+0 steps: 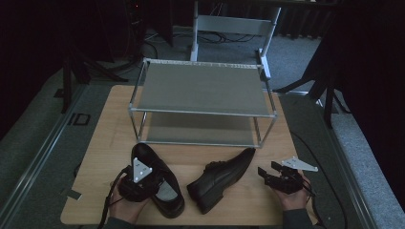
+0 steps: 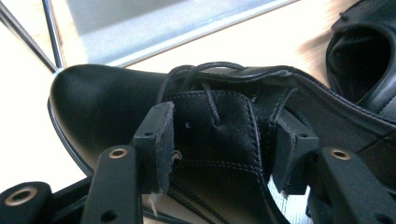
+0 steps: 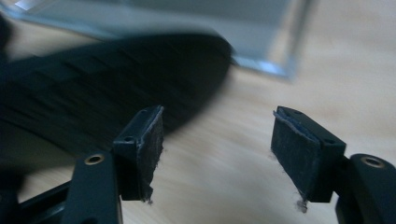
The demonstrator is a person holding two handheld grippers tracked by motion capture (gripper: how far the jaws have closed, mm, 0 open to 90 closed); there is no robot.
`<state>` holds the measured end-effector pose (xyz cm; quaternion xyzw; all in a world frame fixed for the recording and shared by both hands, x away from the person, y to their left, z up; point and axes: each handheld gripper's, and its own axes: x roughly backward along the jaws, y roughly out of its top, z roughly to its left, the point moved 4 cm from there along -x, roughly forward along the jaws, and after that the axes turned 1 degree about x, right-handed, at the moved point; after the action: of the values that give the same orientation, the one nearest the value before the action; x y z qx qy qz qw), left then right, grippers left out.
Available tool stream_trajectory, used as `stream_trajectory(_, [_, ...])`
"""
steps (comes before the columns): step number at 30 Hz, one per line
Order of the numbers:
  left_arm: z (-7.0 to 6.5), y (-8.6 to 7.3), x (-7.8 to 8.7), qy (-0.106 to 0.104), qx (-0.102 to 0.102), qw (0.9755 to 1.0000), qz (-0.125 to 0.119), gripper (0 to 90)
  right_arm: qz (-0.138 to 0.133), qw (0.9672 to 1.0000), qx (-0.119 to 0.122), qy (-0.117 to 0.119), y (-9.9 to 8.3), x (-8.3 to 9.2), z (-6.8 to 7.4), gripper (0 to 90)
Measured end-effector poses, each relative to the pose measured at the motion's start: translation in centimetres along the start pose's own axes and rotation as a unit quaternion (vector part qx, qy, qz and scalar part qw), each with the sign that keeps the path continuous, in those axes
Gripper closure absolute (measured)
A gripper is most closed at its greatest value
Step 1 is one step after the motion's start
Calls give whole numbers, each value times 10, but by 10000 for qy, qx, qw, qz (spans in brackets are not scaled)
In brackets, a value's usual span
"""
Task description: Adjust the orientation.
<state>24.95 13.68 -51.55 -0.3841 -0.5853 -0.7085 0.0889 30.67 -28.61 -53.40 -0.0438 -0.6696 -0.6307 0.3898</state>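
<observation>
Here left gripper (image 2: 219,149) fingers straddle left shoe (image 1: 157,179) tongue, seemingly gripping; right gripper (image 3: 217,154) fingers open, clear of right shoe (image 1: 224,177).

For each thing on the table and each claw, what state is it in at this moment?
Left shoe: upright on its sole, toe toward the rack, laces tied.
Right shoe: tipped onto its side, toe toward the rack, untouched.
Rack: standing, both shelves bare.
Left claw: jaws on either side of the left shoe's tongue; grip cannot be told.
Right claw: open, holding nothing, beside the right shoe.
</observation>
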Motion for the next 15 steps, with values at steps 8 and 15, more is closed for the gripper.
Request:
stream_trajectory(8, [-13, 7, -8, -304, -1, 9993, -207, 492, -474, 9976, 460, 206, 43, 10, 41, 283])
stream_trajectory(15, [-21, 11, -12, -363, -67, 9988, -308, 491, -291, 9976, 607, 162, 49, -11, 57, 255])
